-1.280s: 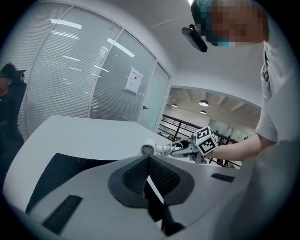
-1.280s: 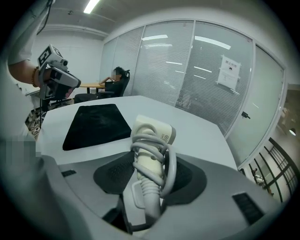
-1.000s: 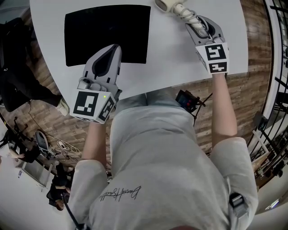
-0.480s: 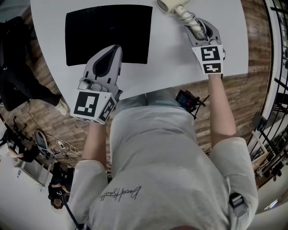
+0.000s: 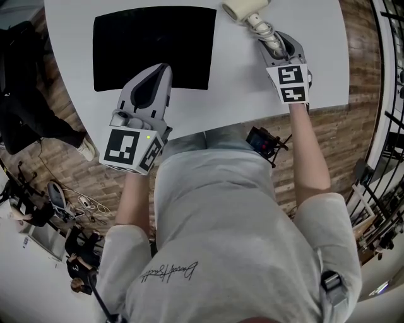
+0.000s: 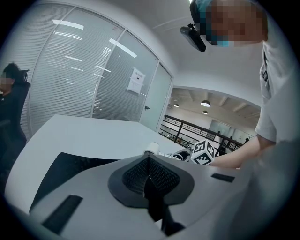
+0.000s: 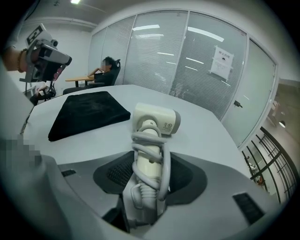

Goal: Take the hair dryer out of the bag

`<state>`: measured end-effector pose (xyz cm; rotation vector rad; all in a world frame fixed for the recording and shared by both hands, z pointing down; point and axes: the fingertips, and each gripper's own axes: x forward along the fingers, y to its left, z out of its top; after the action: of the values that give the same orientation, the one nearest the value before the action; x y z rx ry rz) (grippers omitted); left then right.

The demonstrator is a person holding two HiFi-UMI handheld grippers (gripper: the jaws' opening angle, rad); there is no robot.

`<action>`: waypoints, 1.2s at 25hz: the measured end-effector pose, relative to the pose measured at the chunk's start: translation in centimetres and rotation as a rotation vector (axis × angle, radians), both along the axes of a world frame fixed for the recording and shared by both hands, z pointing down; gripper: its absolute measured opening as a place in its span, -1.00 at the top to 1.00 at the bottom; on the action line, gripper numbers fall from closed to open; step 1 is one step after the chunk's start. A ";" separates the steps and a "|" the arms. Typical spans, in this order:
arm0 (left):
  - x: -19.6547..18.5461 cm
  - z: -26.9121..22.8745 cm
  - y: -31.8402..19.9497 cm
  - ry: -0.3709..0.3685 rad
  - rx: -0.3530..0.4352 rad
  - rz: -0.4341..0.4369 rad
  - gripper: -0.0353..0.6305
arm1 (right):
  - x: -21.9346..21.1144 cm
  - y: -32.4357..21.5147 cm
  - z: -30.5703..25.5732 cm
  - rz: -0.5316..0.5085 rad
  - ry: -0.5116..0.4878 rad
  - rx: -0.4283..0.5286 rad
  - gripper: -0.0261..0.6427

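The right gripper [image 5: 275,43] has slid a touch inward over the bench [image 5: 240,88] since a second ago, its marker cube now sitting tighter in, and more of the hair dryer [image 5: 243,9] shows at the top of the head view than before. The left gripper [image 5: 159,69] has not budged: same spot at the bench's near edge, nose over the front border of the bag [image 5: 154,47]. On to the grip. The right gripper's jaws stand wide apart, and they need to, because the dryer's cream handle [image 7: 149,140] fills the space between them, with its pale cord [image 7: 162,161] looped round and round it. The pads close in on that wrapped handle from both sides, and the blunt head of the dryer juts out ahead of the jaws, pointing away across the bench. The left gripper's jaws, by contrast, are pressed together, pad meeting pad, with nothing caught between them. As for the bag, it is black, lying flat on the white bench, no bulge in it and no contents to be seen. The hair dryer is out of it, well off to its right, apart from the fabric.
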<state>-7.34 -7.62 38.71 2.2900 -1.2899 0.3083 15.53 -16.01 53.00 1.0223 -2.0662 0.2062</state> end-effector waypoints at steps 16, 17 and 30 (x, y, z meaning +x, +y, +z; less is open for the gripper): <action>0.3 -0.4 0.1 -0.008 0.007 -0.002 0.86 | 0.8 0.2 0.7 0.001 -0.015 0.012 0.24; 0.2 -0.5 0.1 -0.008 0.007 -0.002 0.86 | 0.7 0.1 0.7 0.002 -0.013 0.013 0.24; 0.3 -1.1 0.1 -0.012 0.019 0.008 0.86 | 1.2 0.2 0.7 0.019 -0.009 0.002 0.10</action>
<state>-7.01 -7.53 37.60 2.3125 -1.2952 0.3144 16.68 -15.81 53.67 1.0444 -2.0664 0.2186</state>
